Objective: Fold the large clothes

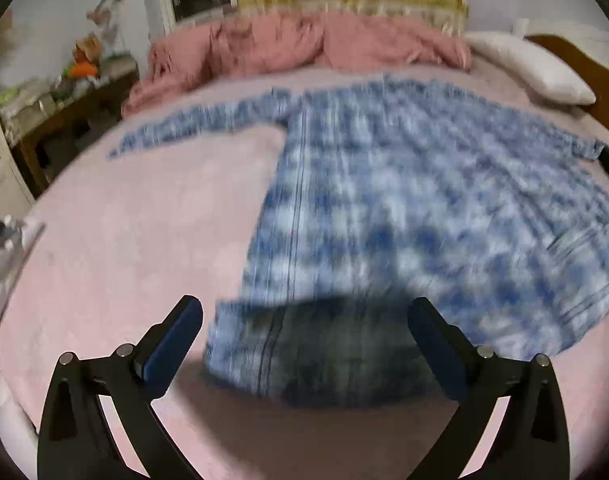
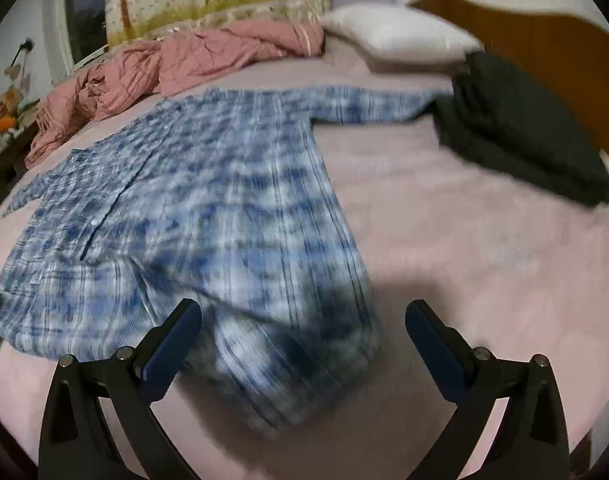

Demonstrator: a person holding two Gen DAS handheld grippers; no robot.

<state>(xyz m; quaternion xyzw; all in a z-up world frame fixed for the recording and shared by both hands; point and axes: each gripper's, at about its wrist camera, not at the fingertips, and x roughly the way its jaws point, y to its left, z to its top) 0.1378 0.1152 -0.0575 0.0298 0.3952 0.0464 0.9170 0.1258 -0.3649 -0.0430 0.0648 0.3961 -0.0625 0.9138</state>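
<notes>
Bed with pink sheet (image 1: 124, 240), one item laid out on it: blue-and-white plaid shirt (image 1: 404, 184), spread flat across the middle, one sleeve stretched out toward the left in the left wrist view, the other sleeve reaching toward a folded dark garment (image 2: 520, 132) in the right wrist view; hem nearest the cameras, partly in shadow. Left gripper (image 1: 304, 332): jaws spread wide, nothing pinched, hanging above the shirt's near hem. Right gripper (image 2: 302, 332): jaws likewise spread wide, empty, above the shirt's lower corner. Far side of bed: crumpled pink quilt (image 1: 296, 44) bunched along the edge, white pillow (image 1: 532, 68) beside the wooden headboard (image 2: 544, 28). Both views blurred; fabric details indistinct.
</notes>
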